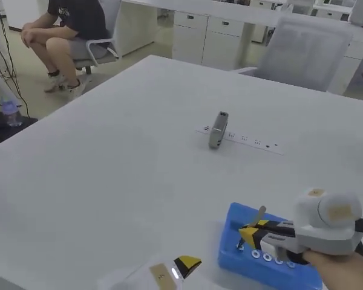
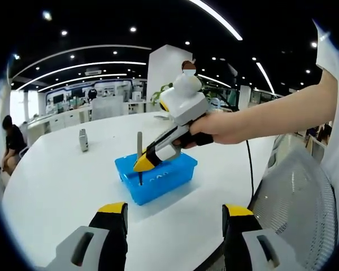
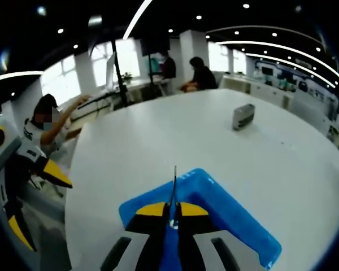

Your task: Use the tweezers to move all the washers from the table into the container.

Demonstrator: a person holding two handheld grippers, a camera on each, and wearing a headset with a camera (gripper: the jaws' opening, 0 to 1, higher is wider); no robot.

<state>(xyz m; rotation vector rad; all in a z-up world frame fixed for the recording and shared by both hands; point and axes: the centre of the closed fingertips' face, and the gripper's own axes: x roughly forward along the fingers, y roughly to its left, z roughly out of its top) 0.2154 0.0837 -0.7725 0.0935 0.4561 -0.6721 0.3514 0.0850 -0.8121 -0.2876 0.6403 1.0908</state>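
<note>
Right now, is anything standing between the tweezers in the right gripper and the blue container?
Nothing visible does. The right gripper holds the tweezers directly over the blue container, with the tip pointing down into it.

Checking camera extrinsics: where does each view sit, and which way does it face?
Head view: on the headset, facing forward and down over the table at the container; a hand holds the right hand-held gripper.
Left gripper view: on the open left hand-held gripper, facing the right one and its arm above the container.
Right gripper view: along jaws shut on the tweezers, over the container, facing across the table.
Shared: all show the container and grey device.
</note>
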